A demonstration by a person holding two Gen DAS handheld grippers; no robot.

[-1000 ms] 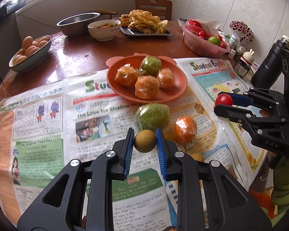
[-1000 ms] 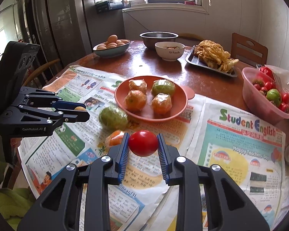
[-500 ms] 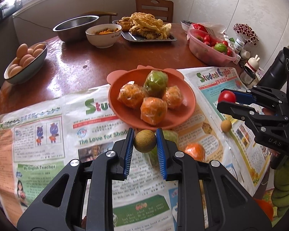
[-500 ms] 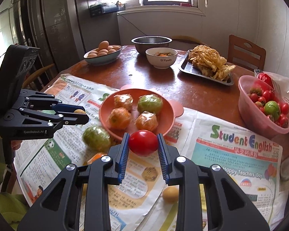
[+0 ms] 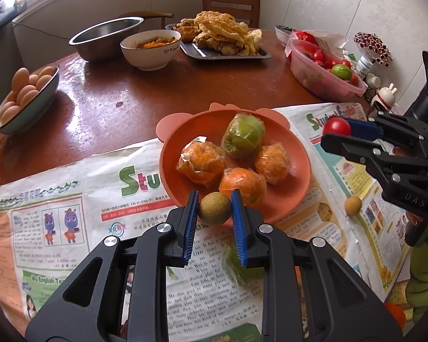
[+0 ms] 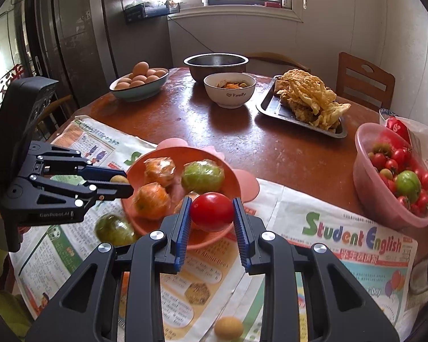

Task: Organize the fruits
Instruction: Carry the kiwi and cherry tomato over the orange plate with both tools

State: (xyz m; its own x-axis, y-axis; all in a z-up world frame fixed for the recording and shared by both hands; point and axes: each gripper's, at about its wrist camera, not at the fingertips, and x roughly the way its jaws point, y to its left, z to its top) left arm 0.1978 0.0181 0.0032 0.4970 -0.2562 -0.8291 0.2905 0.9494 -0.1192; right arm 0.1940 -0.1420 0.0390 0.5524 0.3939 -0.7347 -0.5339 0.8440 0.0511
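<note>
My left gripper (image 5: 214,209) is shut on a small brown-green round fruit (image 5: 214,209), held at the near rim of the orange plate (image 5: 299,154). The plate holds three wrapped oranges (image 5: 200,163) and a wrapped green fruit (image 5: 243,136). My right gripper (image 6: 212,212) is shut on a red tomato (image 6: 212,211), held over the plate's near edge (image 6: 205,235). A wrapped green fruit (image 6: 114,229) lies on the newspaper left of the plate. A small tan fruit (image 6: 228,327) lies on the newspaper nearer to me; it also shows in the left wrist view (image 5: 353,205).
A pink bowl of tomatoes (image 6: 365,188) stands at the right. An egg bowl (image 6: 151,87), a steel bowl (image 6: 216,65), a white bowl (image 6: 231,97) and a tray of fried food (image 6: 271,108) stand at the back. Newspaper (image 6: 342,242) covers the near table.
Both grippers have moved forward with their fruits, from over the newspaper to the plate's near rim. The loose fruits on the newspaper now lie below and behind the fingers.
</note>
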